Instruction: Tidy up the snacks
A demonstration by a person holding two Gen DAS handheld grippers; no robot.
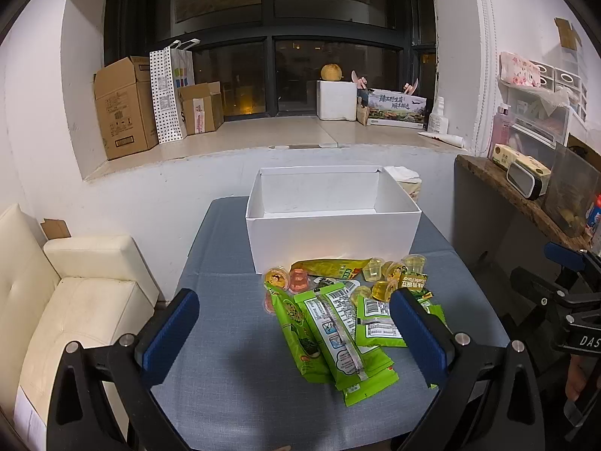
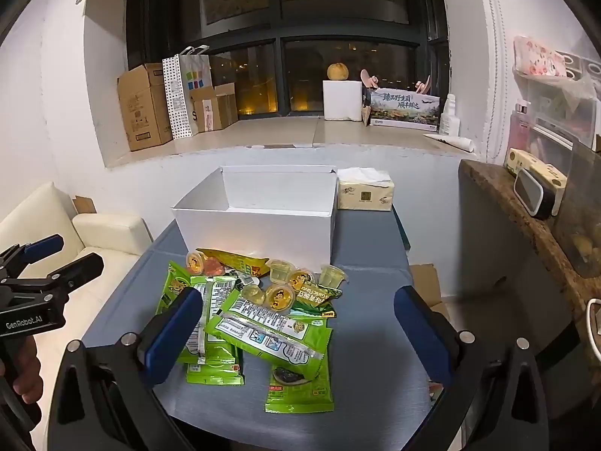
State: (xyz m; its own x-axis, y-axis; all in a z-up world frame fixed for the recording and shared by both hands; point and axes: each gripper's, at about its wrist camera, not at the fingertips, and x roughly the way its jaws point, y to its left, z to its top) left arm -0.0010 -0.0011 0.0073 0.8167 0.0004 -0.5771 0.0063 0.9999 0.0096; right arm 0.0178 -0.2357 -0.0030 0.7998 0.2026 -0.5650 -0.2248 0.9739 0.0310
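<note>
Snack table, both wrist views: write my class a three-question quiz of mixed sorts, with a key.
1. True or false: the white box already holds snacks.
2. The tissue pack sits: A) inside the box, B) on the table beside the box, C) on the windowsill.
3. Fill in: both the left gripper and the right gripper have their jaws ____.

Key: 1 false, what shows of its inside is bare; 2 B; 3 open.

Glossy plastic snack packets (image 2: pixel 263 332), matt cardboard box (image 2: pixel 259 231)
</note>
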